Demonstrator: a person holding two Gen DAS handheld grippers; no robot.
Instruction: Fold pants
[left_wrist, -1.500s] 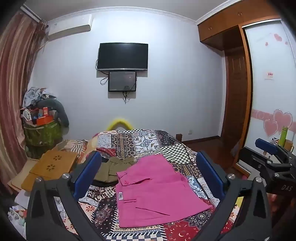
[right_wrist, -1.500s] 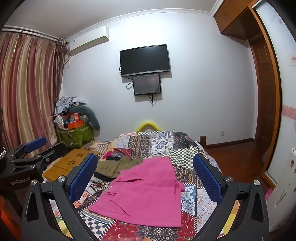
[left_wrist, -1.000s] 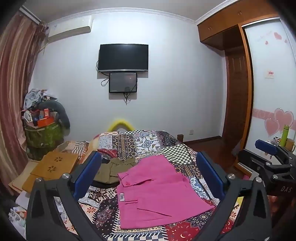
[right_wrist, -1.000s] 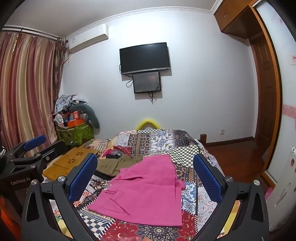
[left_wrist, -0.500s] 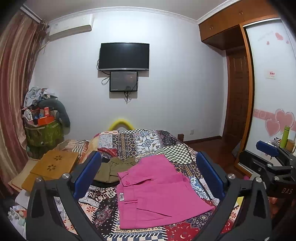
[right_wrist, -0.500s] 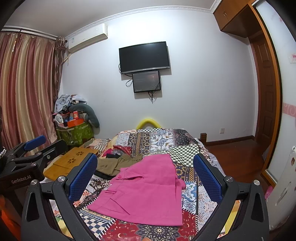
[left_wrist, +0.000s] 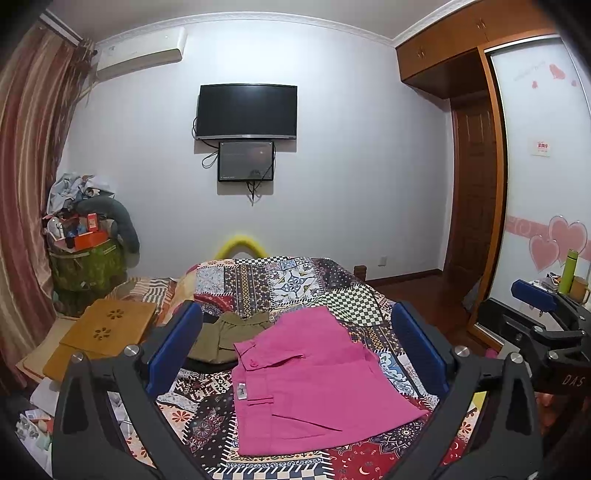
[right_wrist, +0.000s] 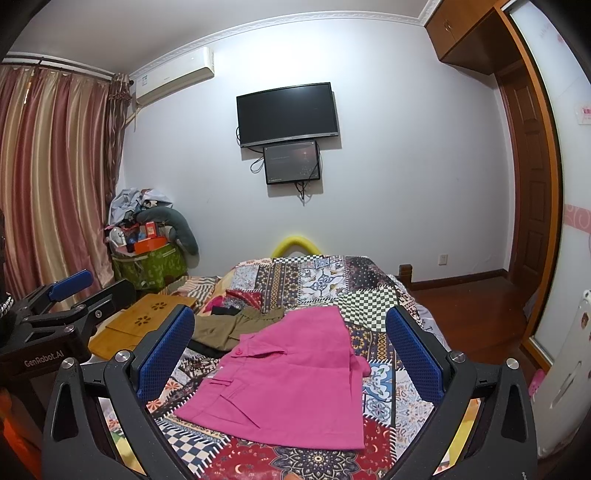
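Left wrist view shows the left gripper (left_wrist: 295, 350) with its blue-padded fingers (left_wrist: 173, 347) spread wide apart, holding nothing and touching nothing. It hangs above the near end of the bed, aimed level toward the far wall, with the pink pants (left_wrist: 314, 384) framed between its pads. The right gripper (right_wrist: 290, 354) is likewise spread wide and empty, raised over the same end of the bed and pointing the same way; in the left view its body shows at the right edge (left_wrist: 535, 325), well apart from the cloth.

The pink pants lie flat on the patchwork quilt (left_wrist: 280, 280), already doubled, waistband toward the left with a small white label visible. Just beyond them, partly tucked under their far left corner, lies an olive garment (left_wrist: 229, 332). A wooden lap tray (left_wrist: 103, 332) sits left of the bed, and a dark television (left_wrist: 246, 110) hangs on the far wall.
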